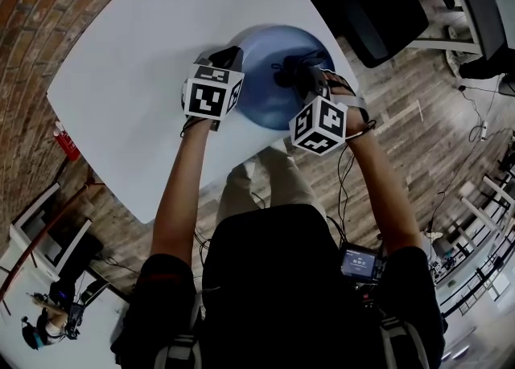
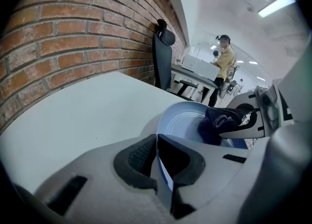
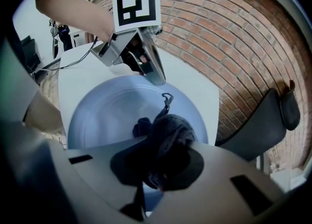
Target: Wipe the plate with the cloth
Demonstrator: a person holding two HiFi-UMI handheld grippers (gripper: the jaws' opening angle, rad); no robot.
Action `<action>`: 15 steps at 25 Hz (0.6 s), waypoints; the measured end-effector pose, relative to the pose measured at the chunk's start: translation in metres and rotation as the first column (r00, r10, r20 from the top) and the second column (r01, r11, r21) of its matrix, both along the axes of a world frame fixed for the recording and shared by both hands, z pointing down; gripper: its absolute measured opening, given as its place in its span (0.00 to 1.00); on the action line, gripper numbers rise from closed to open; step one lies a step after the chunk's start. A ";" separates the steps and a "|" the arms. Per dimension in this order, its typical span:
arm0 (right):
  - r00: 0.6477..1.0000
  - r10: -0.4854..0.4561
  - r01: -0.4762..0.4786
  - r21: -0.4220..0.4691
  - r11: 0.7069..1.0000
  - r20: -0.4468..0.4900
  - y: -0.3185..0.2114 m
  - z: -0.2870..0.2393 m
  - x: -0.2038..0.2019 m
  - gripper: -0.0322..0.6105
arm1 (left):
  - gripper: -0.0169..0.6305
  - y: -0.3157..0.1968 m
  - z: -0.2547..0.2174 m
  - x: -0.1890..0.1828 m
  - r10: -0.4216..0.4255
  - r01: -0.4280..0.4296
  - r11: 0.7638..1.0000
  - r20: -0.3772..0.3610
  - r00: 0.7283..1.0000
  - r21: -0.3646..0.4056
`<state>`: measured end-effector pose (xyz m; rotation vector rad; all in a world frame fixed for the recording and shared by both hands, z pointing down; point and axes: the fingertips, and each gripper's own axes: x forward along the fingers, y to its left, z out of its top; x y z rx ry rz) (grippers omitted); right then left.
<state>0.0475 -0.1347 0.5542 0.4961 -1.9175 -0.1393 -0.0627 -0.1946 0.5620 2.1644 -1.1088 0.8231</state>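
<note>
- The white table takes up the upper left of the head view, and a brick wall stands beside it.
- Both arms reach forward over the near table edge. The left arm is almost straight, while the right arm comes in at an angle from the right.
- The blue plate is at the far right corner of the table, between the two grippers. The marker cubes cover its near part in the head view. I cannot tell if it lies flat or is a little lifted.
- The left gripper is at the plate's left rim. Its own view shows the jaws clamped on the thin rim, which runs between the pads. The head view does not show this grip.
- The right gripper is over the plate from the right side. Its jaws grip the dark cloth, and the bunched cloth rests on the inner surface of the plate.
- In the head view the cloth is only a dark mass under the right gripper and is hard to make out.
- Only the right gripper view shows the left gripper from the front, at the far rim.
- A dark chair stands near the wall and is cut off by the picture edge.
</note>
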 end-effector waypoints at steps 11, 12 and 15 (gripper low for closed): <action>0.999 0.040 -0.041 -0.056 0.998 -0.006 0.020 0.000 0.007 0.11 | 0.07 0.000 -0.001 -0.002 -0.003 0.003 1.000 -0.009 1.000 -0.003; 0.999 0.048 -0.049 -0.067 0.997 -0.006 0.022 0.000 0.007 0.11 | 0.07 0.000 -0.001 -0.002 -0.004 0.004 1.000 -0.010 1.000 -0.004; 0.998 0.067 -0.067 -0.104 0.992 -0.001 0.028 0.000 0.006 0.11 | 0.07 0.000 -0.001 -0.002 -0.004 0.004 1.000 -0.010 1.000 -0.002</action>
